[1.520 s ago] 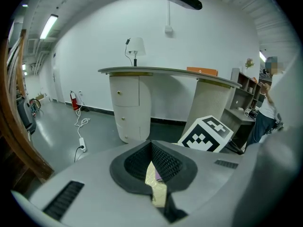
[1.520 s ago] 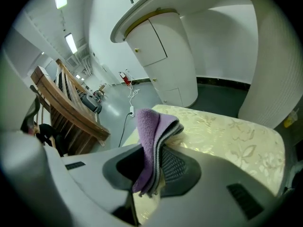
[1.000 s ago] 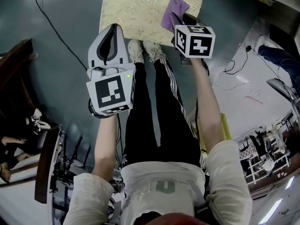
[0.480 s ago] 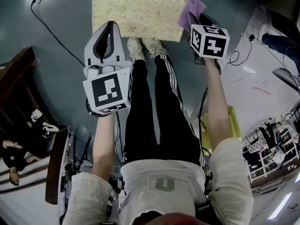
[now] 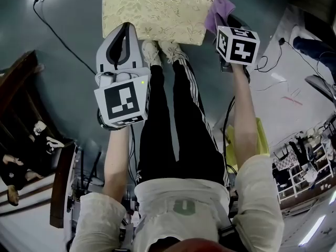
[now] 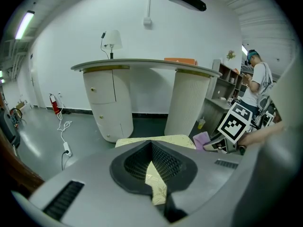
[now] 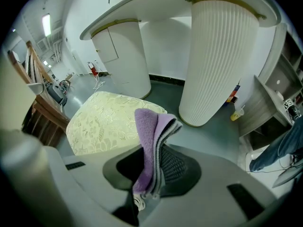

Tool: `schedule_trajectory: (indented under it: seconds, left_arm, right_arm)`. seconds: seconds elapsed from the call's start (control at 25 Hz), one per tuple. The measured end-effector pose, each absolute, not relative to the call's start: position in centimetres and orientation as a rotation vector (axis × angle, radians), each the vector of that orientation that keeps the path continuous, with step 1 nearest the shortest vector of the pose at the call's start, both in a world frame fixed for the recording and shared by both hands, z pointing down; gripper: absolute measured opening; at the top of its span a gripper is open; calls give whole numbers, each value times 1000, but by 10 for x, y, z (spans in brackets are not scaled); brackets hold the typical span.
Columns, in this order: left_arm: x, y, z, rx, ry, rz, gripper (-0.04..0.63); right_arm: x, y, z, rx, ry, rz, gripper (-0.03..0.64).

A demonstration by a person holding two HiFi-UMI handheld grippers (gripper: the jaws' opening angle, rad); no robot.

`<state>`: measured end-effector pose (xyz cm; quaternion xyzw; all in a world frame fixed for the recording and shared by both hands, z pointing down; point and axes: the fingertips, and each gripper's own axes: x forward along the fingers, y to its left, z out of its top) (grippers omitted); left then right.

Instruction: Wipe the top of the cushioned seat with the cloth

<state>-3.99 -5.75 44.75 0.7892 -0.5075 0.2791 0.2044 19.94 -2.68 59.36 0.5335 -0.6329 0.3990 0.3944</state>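
Gripped in the clamped jaws of the right gripper (image 5: pixel 224 21), the folded purple cloth (image 7: pixel 150 141) stands at the right-hand edge of the gold-patterned cushioned seat (image 5: pixel 157 9). The left gripper (image 5: pixel 124 33), jaws drawn together on nothing, hovers over the seat's near edge. A curved white desk (image 6: pixel 147 65) on rounded pedestals stands beyond the seat, on the grey floor (image 5: pixel 63 62).

I judge this a workroom: curved white counter (image 6: pixel 191 98) far ahead, grey floor (image 6: pixel 42 136) with trailing cables (image 6: pixel 63 126), open shelving (image 6: pixel 225 82) at right
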Motion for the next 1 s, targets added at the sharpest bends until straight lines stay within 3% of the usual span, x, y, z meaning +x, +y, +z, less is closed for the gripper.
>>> schedule_trajectory:
  seconds: [0.24,0.64,1.0]
  left_arm:
    - [-57,-63,433,2184,-1480,734,6]
    - [-128,-67,404,2065,-1707,642,6]
    - [-188,-30,412,1927,-1840,702,6]
  right_arm:
    - [163,-49,535,1312,-1739,964,91]
    - [18,-90,413,1108,-2157,1010,91]
    - [-109,-77,416,858,-2326,1103,91]
